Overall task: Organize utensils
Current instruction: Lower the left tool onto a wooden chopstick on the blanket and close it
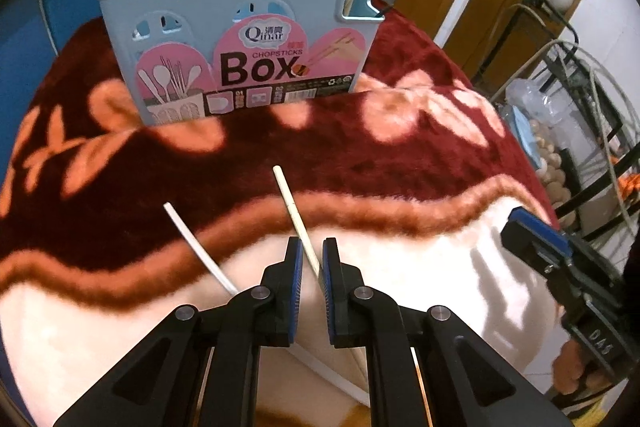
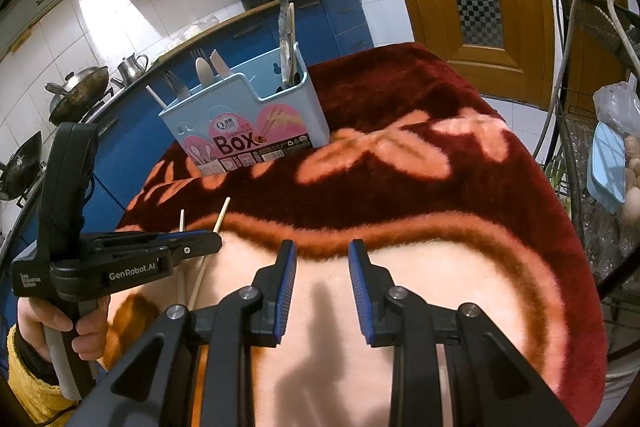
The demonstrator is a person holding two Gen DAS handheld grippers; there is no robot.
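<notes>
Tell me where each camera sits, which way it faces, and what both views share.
Left wrist: on the left gripper, facing the blue utensil box; its fingers straddle a chopstick; right gripper at the edge.
Right wrist: on the open right gripper, facing the box; left gripper and hand show.
Shared: box, chopsticks, blanket.
</notes>
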